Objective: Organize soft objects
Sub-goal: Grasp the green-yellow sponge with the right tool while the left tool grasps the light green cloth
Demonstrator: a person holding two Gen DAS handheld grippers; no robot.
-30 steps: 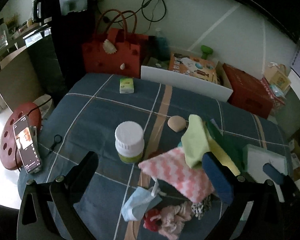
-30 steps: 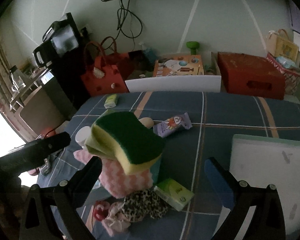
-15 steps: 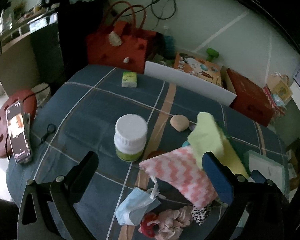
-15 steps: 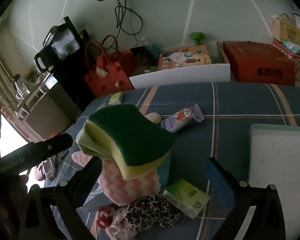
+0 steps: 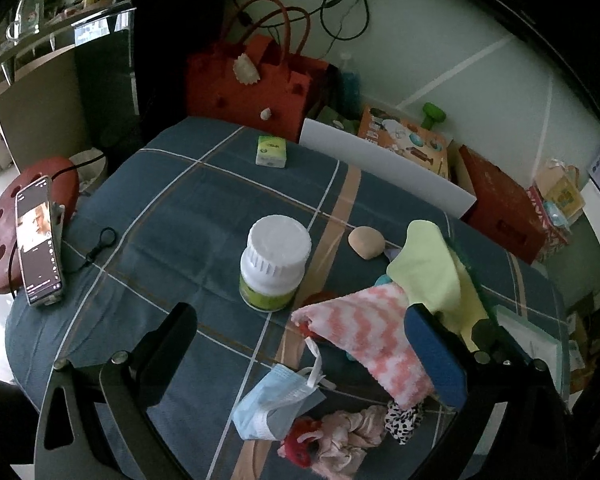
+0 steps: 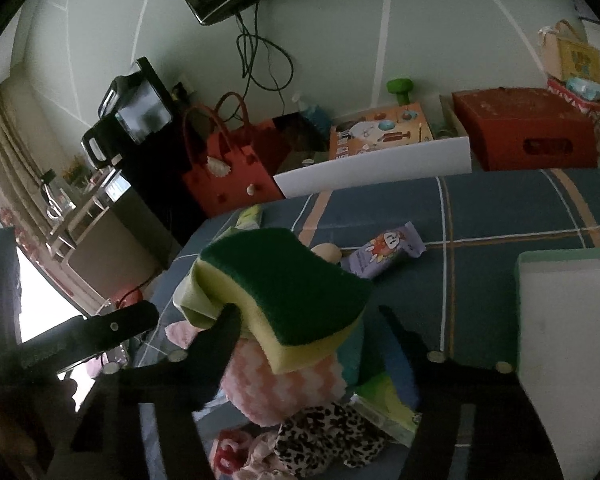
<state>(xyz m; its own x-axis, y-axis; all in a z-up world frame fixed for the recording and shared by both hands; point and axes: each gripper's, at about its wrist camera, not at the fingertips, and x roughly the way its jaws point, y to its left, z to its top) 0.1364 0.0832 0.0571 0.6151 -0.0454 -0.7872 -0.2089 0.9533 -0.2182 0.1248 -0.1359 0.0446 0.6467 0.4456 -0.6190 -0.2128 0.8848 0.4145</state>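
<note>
A green-and-yellow sponge (image 6: pixel 284 292) tops a pile of soft things: a pale yellow-green cloth (image 5: pixel 424 268) and a pink zigzag cloth (image 5: pixel 372 340). My right gripper (image 6: pixel 306 314) straddles the sponge and its jaws are closing. The left finger touches the sponge's edge, while a thin gap shows at the right finger. A blue face mask (image 5: pixel 276 404), a leopard scrunchie (image 6: pixel 324 436) and pink scrunchies (image 5: pixel 340 436) lie at the pile's foot. My left gripper (image 5: pixel 300 311) hangs open above the mask and the pink cloth, holding nothing.
A white-lidded jar (image 5: pixel 274 264) stands just beyond the left gripper. A phone (image 5: pixel 38 240) leans on a red stool at the left. A white tray (image 6: pixel 572 340), a purple snack pack (image 6: pixel 384 254), a green tissue pack (image 5: pixel 271 151) and a beige pad (image 5: pixel 366 242) lie on the blue checked cloth (image 5: pixel 172 216).
The right gripper's fingers have swung inward from wide open to close beside the sponge. The left gripper has sunk slightly toward the mask. The pile has not shifted.
</note>
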